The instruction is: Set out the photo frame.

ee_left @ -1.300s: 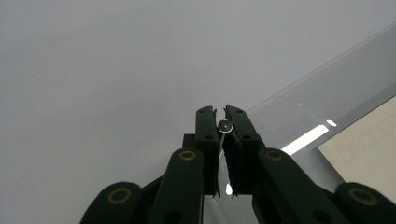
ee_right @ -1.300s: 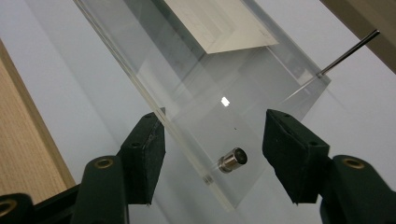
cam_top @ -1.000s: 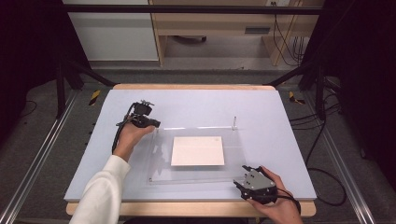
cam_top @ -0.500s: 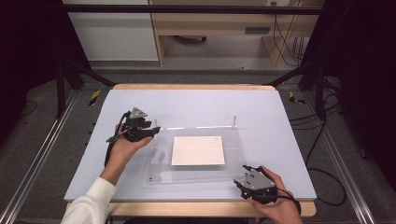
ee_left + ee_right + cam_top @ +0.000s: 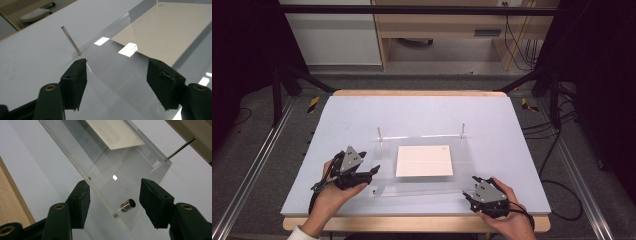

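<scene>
Since a second ago, our left gripper (image 5: 373, 172) swung from the far-left pin to the clear acrylic plate's (image 5: 422, 186) near-left corner, jaws just opening, empty; plate at 3 o'clock. Right gripper (image 5: 468, 194) open at near-right corner.

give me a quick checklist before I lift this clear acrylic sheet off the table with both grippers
1. Left gripper at the clear sheet's near left corner: ok.
2. Left jaws apart, having just been opening, nothing pinched: ok.
3. Right gripper at the near right corner, jaws apart: ok.
4. Small metal cap between the right jaws, clear of pads: ok.
5. White paper flat under or on the sheet: cannot tell.
</scene>
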The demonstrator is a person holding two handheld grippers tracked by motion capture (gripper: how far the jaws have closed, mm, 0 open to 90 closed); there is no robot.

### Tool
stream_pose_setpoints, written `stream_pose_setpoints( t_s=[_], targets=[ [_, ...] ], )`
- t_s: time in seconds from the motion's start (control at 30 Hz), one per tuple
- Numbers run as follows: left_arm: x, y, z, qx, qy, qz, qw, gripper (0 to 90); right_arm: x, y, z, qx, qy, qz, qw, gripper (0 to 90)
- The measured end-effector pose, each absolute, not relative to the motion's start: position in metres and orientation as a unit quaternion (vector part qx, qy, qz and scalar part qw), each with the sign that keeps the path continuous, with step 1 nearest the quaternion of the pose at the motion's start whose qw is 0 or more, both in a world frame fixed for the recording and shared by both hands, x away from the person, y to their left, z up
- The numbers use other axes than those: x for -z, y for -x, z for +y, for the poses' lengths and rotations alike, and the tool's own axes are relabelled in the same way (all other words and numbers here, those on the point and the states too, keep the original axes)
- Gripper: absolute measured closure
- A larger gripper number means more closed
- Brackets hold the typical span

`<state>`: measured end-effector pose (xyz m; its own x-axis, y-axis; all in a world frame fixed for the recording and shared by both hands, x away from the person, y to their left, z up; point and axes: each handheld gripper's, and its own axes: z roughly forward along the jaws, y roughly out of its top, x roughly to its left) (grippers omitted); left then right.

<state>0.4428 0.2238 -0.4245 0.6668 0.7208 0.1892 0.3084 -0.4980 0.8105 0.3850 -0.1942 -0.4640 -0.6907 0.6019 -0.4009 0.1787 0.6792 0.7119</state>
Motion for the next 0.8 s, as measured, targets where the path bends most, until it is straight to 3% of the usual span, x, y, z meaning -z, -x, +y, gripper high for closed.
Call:
stream_pose_setpoints(
  t_s=[0.2, 0.37, 0.8],
  targets=[
    [0.421, -0.417, 0.221, -0.283, -0.827, 0.288, 0.391, 19.7, 0.464, -0.385, -0.194, -0.329, -0.231, 0.858, 0.321, 42.7],
    [0.42, -0.405, 0.216, -0.289, -0.832, 0.265, 0.392, 15.8, 0.464, -0.385, -0.195, -0.329, -0.231, 0.857, 0.322, 43.1],
    [0.437, -0.387, 0.177, -0.307, -0.866, 0.17, 0.355, 15.2, 0.464, -0.386, -0.195, -0.328, -0.232, 0.857, 0.323, 43.1]
  ],
)
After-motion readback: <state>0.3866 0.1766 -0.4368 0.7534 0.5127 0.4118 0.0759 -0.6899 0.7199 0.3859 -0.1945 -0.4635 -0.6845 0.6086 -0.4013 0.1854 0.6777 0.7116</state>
